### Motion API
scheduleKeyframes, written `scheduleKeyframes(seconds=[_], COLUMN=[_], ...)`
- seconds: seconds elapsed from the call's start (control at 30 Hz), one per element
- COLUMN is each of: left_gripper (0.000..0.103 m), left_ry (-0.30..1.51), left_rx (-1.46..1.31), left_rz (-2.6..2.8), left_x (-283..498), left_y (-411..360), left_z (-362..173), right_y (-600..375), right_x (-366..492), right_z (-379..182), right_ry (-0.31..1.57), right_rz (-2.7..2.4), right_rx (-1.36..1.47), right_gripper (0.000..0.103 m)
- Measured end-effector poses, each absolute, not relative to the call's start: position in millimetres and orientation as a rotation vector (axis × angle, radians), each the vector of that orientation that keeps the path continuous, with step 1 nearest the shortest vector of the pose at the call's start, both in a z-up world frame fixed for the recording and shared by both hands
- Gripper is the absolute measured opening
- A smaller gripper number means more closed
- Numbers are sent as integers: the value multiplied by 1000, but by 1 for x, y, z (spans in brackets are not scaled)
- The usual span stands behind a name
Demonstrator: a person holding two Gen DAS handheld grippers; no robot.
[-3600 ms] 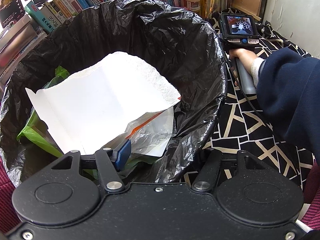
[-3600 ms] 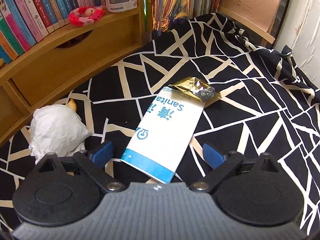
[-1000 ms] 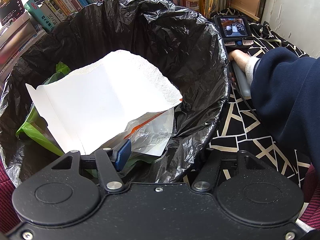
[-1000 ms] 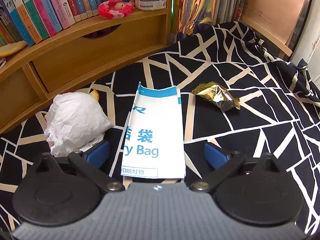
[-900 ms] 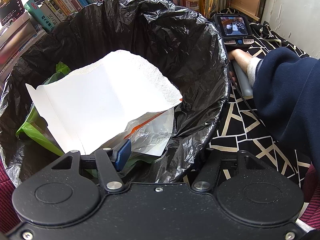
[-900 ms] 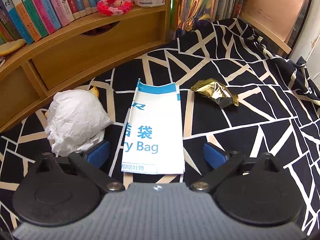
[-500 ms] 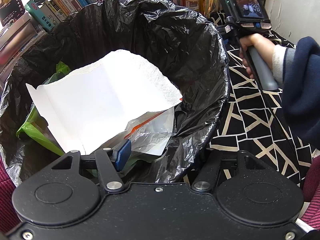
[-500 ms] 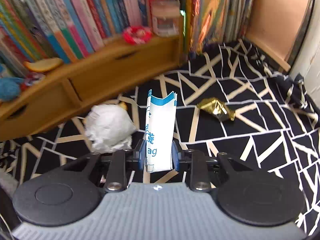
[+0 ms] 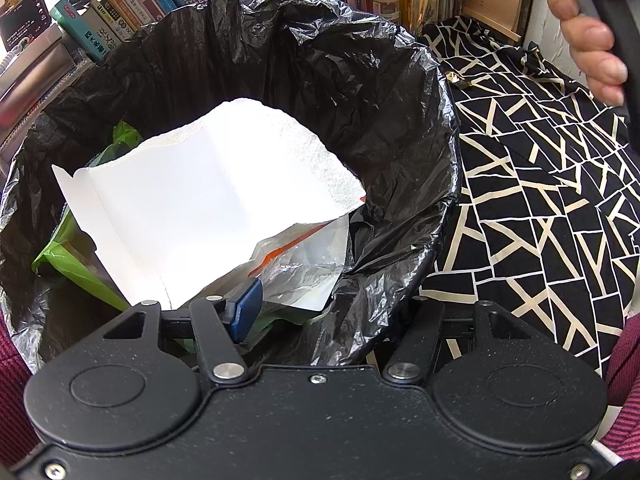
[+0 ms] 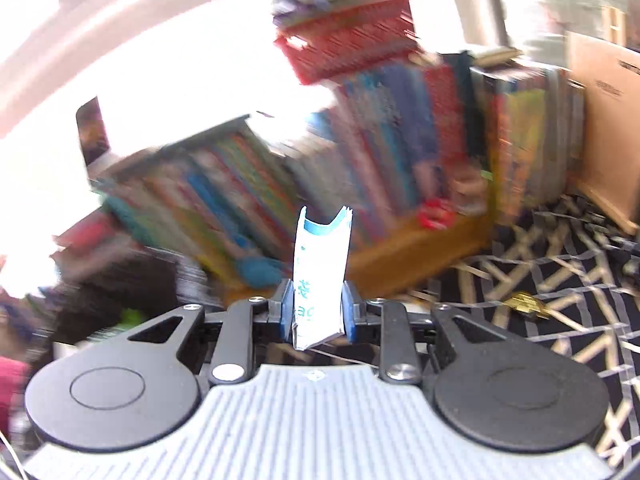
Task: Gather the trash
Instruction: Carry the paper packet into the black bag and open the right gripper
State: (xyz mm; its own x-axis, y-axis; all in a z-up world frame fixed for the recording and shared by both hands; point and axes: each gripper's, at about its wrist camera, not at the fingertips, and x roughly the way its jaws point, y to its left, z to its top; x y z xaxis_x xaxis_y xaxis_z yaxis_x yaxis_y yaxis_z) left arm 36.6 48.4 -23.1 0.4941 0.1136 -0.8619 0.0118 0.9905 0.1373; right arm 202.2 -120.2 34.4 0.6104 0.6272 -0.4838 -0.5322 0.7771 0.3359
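Lifted off the patterned bedspread (image 10: 560, 264) since a second ago, the white-and-blue sanitary bag (image 10: 320, 276) now stands pinched between the right tool's (image 10: 316, 316) just-closed pads. Left tool (image 9: 320, 312) clamps the black bin liner's (image 9: 380, 128) rim; a gold wrapper (image 10: 524, 303) lies on the bedspread.

Black bin liner (image 9: 360, 80); white-and-blue paper bag (image 10: 320, 276); black cloth (image 9: 540, 200), cream lines.
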Motion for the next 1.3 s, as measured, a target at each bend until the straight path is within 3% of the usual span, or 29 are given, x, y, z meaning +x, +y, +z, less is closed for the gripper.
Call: scheduleKeyframes(seconds=[0.23, 0.7, 0.87, 1.03, 1.3], left_gripper=[59, 59, 59, 59, 59], left_ry=[1051, 1051, 1051, 1051, 1052], left_rx=[131, 132, 130, 129, 128], left_rz=[60, 60, 60, 61, 61], left_x=[36, 36, 36, 36, 36], left_y=[49, 48, 49, 48, 48], left_z=[-23, -23, -23, -23, -23], right_y=[-78, -56, -54, -53, -52], right_x=[167, 141, 140, 140, 141], right_z=[48, 35, 34, 33, 31], right_ry=[587, 591, 592, 595, 600], right_rz=[946, 1000, 1010, 1009, 999], right_rx=[106, -32, -47, -53, -64], right_gripper=[35, 52, 53, 63, 65])
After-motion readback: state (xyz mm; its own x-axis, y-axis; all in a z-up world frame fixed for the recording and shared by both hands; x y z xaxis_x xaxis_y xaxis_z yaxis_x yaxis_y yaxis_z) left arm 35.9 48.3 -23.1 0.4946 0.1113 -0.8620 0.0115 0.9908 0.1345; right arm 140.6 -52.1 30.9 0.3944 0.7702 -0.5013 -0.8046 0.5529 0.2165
